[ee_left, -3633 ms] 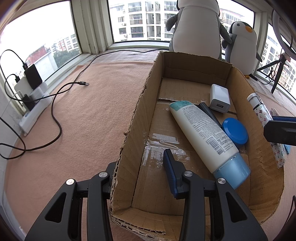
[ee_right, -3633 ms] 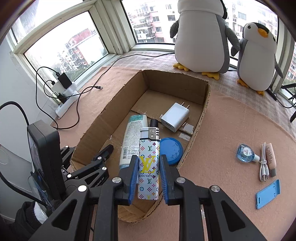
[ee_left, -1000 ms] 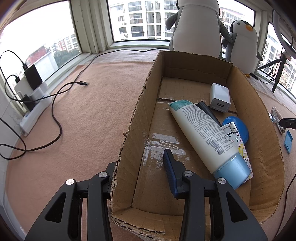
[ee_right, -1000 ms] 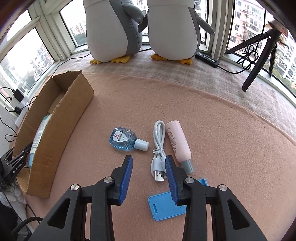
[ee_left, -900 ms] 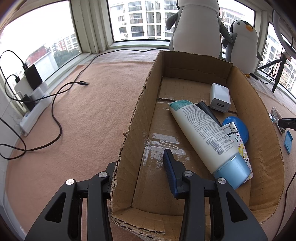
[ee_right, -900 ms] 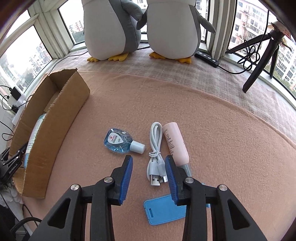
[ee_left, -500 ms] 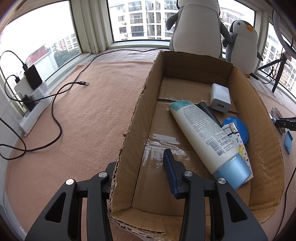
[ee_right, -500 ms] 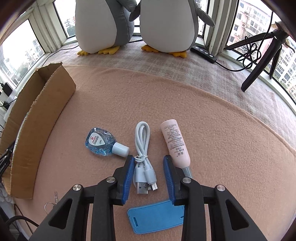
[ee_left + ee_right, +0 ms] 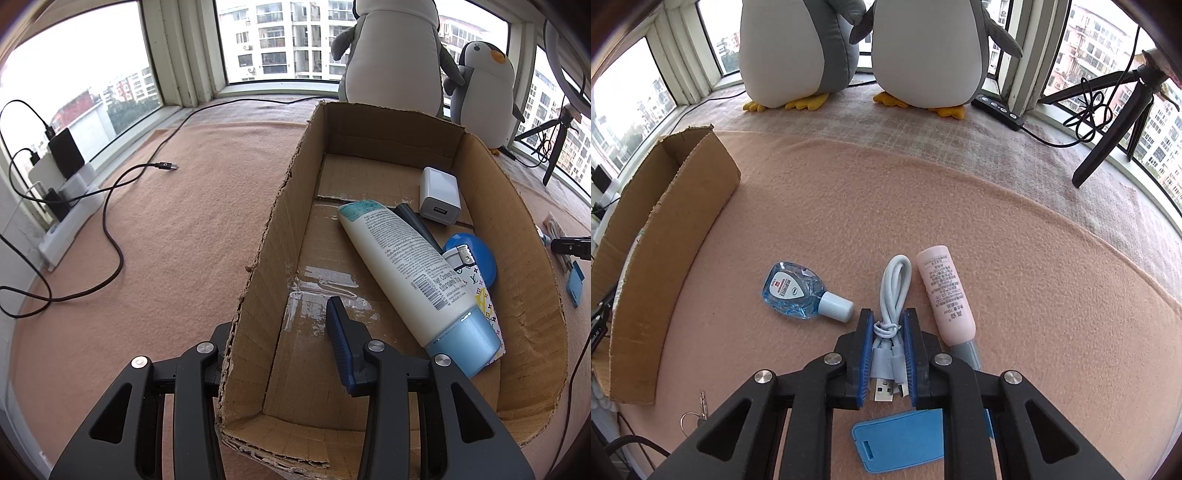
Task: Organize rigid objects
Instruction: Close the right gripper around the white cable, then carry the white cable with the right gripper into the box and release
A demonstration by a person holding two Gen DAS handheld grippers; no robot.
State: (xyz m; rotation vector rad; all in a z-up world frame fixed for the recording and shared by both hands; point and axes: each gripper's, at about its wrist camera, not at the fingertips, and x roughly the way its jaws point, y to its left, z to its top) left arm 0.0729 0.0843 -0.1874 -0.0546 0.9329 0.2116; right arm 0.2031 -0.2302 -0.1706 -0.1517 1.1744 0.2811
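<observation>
Left wrist view looks close into the cardboard box (image 9: 524,236); right view, perhaps higher, shares its wall (image 9: 676,206).

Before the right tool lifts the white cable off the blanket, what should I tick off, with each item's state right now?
1. Right tool closed around the bundled white USB cable: ok.
2. Cable's tie holds the loop together: ok.
3. Pink cosmetic tube outside the pads: ok, though right beside one.
4. Blue teardrop-shaped bottle apart from the tool: ok.
5. Left tool steadies the open cardboard box, straddling its wall: ok.
6. Firm grip: cannot tell.
</observation>
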